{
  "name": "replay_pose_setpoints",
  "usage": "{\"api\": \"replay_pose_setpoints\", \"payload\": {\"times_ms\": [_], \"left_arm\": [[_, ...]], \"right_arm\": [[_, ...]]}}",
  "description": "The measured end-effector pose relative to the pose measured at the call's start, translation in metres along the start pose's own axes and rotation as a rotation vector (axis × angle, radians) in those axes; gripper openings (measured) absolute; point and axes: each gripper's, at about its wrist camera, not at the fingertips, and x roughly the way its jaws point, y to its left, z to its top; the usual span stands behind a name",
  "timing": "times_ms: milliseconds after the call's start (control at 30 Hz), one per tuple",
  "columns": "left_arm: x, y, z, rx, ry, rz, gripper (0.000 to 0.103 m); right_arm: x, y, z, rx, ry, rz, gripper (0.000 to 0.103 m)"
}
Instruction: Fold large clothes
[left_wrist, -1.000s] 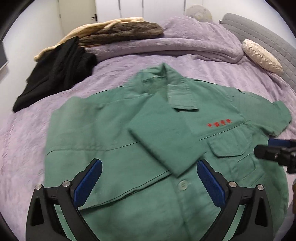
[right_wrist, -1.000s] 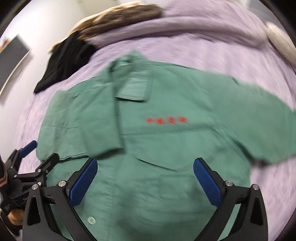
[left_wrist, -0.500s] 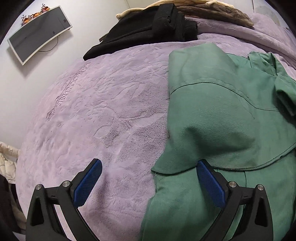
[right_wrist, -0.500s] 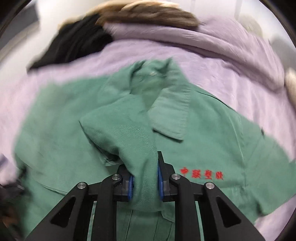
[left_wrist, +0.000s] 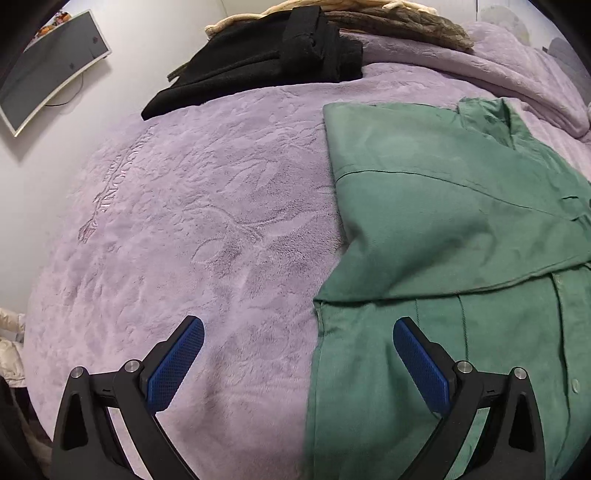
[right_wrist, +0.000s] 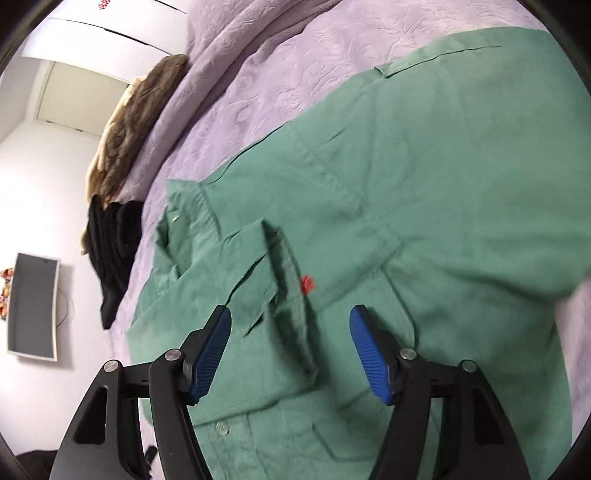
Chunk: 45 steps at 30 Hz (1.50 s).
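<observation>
A green button shirt (left_wrist: 443, 221) lies face up on the lilac bedspread (left_wrist: 203, 221). My left gripper (left_wrist: 298, 332) hovers open over the shirt's side edge, one finger above the bedspread and the other above green cloth, with nothing pinched. In the right wrist view the shirt (right_wrist: 424, 166) fills the frame, with its sleeve (right_wrist: 266, 280) folded across the chest next to the red embroidery (right_wrist: 307, 284) and the collar (right_wrist: 184, 210). My right gripper (right_wrist: 290, 317) is opening. The sleeve's end lies between the blue pads, which do not press on it.
A black garment (left_wrist: 266, 62) and a brown and cream throw (left_wrist: 399, 22) are heaped at the far side of the bed. A flat screen (left_wrist: 48, 70) hangs on the white wall to the left. A pale bundle (left_wrist: 9, 350) sits by the bed's near left edge.
The right gripper, shut on the sleeve half a second ago, has let go and its jaws have spread; its view has rolled. The left gripper swung from the shirt's middle to its side edge.
</observation>
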Motion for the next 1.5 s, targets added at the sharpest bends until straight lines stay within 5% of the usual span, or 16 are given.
{"api": "replay_pose_setpoints", "payload": {"times_ms": [167,467,500,533,567,633,700,833,933,1000,1200,1367,1500], "left_arm": [[-0.01,0.03,0.039,-0.095,-0.008,-0.12,0.103],[0.1,-0.01,0.129,-0.116,0.131,-0.299,0.103],[0.106,-0.018,0.134,-0.121,0.141,-0.309,0.102],[0.108,-0.022,0.135,-0.127,0.147,-0.312,0.096],[0.11,-0.026,0.138,-0.136,0.146,-0.317,0.086],[0.109,-0.032,0.143,-0.136,0.138,-0.334,0.031],[0.105,-0.026,0.148,-0.152,0.133,-0.359,0.012],[0.095,-0.001,0.149,-0.181,0.048,-0.356,0.007],[0.112,0.007,0.147,-0.189,0.073,-0.337,0.007],[0.118,0.004,0.145,-0.171,0.066,-0.316,0.008],[0.098,0.012,0.146,-0.16,0.048,-0.209,0.008],[0.045,0.018,0.128,-0.091,0.012,-0.295,0.008],[0.03,-0.008,0.108,-0.006,0.019,-0.348,0.008]], "right_arm": [[0.006,-0.001,-0.017,0.012,0.042,0.023,0.071],[0.021,0.001,-0.012,0.016,0.04,-0.021,0.069],[0.023,0.004,-0.012,-0.004,0.049,-0.033,0.054],[0.025,0.007,-0.012,-0.022,0.061,-0.04,0.02],[0.029,0.012,-0.012,-0.049,0.084,-0.057,0.008],[0.033,0.026,-0.012,-0.113,0.099,-0.091,0.008],[0.027,0.044,-0.009,-0.208,0.07,-0.082,0.008],[0.026,0.062,0.001,-0.33,0.02,-0.114,0.008],[0.046,0.035,0.005,-0.272,0.06,-0.173,0.008],[0.048,0.013,0.005,-0.172,0.073,-0.125,0.007],[0.021,0.014,-0.01,-0.143,0.074,-0.119,0.027],[0.011,0.034,-0.031,-0.19,0.091,-0.018,0.027],[0.029,0.062,-0.035,-0.272,0.088,-0.022,0.027]]}}
